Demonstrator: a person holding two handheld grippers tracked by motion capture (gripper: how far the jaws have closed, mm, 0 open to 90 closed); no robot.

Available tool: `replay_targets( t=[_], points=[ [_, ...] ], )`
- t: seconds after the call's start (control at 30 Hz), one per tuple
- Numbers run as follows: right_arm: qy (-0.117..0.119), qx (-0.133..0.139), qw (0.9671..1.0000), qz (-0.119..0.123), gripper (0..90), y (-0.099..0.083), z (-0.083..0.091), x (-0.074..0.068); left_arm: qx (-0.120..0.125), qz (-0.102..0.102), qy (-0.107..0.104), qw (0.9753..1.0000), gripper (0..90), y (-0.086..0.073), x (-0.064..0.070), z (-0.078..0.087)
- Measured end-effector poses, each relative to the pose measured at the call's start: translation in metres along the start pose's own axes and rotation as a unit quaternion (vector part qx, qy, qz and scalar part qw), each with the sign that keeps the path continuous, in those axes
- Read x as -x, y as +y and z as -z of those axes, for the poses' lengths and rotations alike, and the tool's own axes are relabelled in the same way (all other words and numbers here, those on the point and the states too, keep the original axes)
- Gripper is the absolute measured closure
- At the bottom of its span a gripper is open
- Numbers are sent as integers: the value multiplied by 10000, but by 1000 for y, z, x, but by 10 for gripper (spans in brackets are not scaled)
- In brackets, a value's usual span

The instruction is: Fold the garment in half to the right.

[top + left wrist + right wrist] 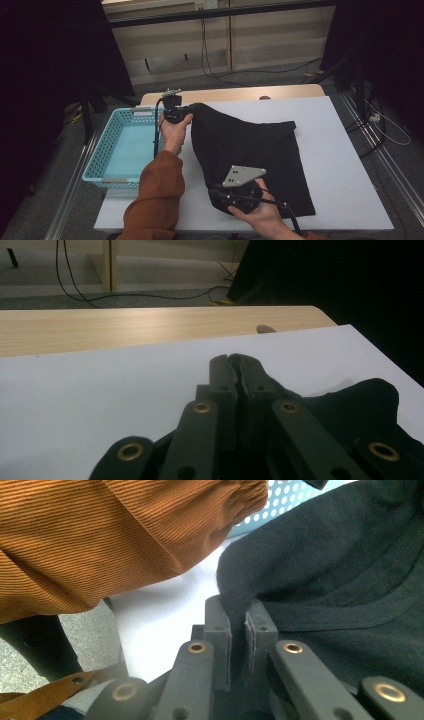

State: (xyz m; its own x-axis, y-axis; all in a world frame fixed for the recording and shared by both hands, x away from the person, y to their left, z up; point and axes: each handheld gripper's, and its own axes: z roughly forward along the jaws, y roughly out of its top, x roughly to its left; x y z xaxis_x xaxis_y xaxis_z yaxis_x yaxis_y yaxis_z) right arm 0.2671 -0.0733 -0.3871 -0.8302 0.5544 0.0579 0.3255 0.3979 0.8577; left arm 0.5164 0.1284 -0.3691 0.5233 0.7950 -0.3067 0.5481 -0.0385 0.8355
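A black cloth garment lies on the white counter, its long axis running from the far left corner toward the near right. The fabric is soft and matte, with a stitched band visible in the right gripper view. The left gripper pinches the far corner, its fingers pressed together on a thin fold. The right gripper clamps the near corner, its fingers nearly together around the bunched fabric. A perforated light blue plastic basket stands just left of the garment, beside a rust-orange corduroy sleeve.
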Motion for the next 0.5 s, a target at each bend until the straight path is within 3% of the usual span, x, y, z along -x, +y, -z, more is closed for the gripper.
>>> replay_targets(
  t=[0.5],
  points=[
    [100,124,9998,85,839,13,-6,-8,121,4,117,9999,860,14,-8,17]
  ],
)
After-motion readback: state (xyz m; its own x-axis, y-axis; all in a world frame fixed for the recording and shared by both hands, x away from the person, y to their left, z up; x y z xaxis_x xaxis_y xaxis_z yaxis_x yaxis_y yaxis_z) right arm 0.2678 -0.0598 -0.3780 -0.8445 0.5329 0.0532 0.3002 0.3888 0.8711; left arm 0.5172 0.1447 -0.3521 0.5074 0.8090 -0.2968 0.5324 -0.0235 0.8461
